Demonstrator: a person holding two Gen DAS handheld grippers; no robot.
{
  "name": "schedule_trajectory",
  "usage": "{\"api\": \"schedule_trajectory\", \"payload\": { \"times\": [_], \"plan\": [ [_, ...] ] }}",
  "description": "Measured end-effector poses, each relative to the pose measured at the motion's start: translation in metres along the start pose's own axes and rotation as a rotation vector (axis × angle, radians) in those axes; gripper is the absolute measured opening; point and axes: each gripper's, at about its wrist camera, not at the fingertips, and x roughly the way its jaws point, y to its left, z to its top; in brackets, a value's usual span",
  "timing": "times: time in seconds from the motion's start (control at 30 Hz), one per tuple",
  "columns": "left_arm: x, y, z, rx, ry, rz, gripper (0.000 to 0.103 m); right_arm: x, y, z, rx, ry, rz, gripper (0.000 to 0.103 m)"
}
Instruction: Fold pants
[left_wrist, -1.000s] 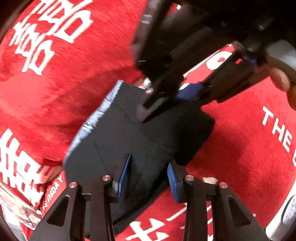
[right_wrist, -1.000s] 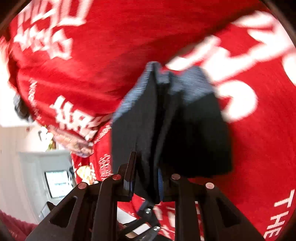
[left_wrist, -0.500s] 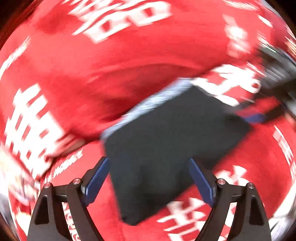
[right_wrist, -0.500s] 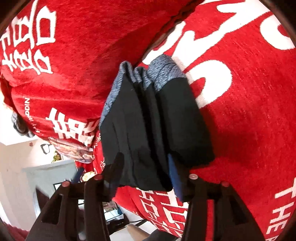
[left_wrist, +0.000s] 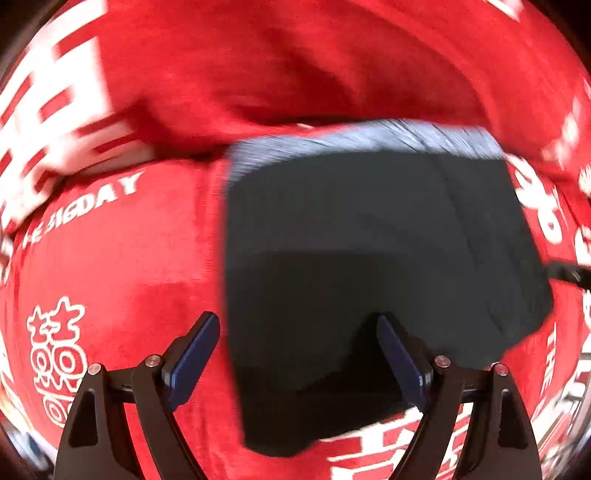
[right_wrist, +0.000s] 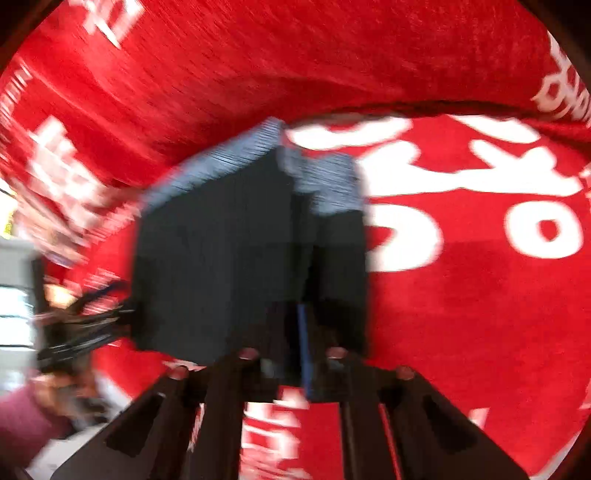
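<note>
While folded small, step: the dark fabric pants with grey waistband (left_wrist: 369, 240) lay compact on the red plush cloth with white lettering (left_wrist: 110, 258).
Left gripper (left_wrist: 299, 362): jaws wide, holding nothing.
Right gripper (right_wrist: 291, 358): jaws pinched together at the pants' near edge.
Next move: probably a final tuck or release.

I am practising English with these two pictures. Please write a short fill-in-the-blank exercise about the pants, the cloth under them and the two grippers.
1. The folded pants are ____ in colour, with a grey waistband.
2. They lie on a ____ cloth with white lettering.
3. The jaws of the left gripper are ____.
4. The jaws of the right gripper are ____.

Missing words: black; red; open; shut
</note>
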Motion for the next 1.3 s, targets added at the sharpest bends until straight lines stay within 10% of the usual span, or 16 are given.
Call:
{"api": "schedule_trajectory", "payload": {
  "times": [0.3, 0.47, 0.73, 1.3],
  "plan": [
    [-0.002, 0.001, 0.005, -0.017, 0.005, 0.016, 0.089, -0.008, -0.047, -0.03, 0.28, -0.007, 0.109, 0.007],
    [0.005, 0.001, 0.011, -0.018, 0.013, 0.03, 0.091, -0.031, -0.018, -0.027, 0.217, -0.088, 0.097, 0.045],
    [0.011, 0.007, 0.012, -0.027, 0.02, 0.023, 0.092, -0.009, 0.051, -0.011, -0.029, -0.056, 0.077, 0.043],
    [0.009, 0.004, 0.011, -0.008, 0.042, 0.064, 0.102, 0.012, 0.038, -0.019, 0.03, 0.01, 0.038, 0.041]
  ]
}}
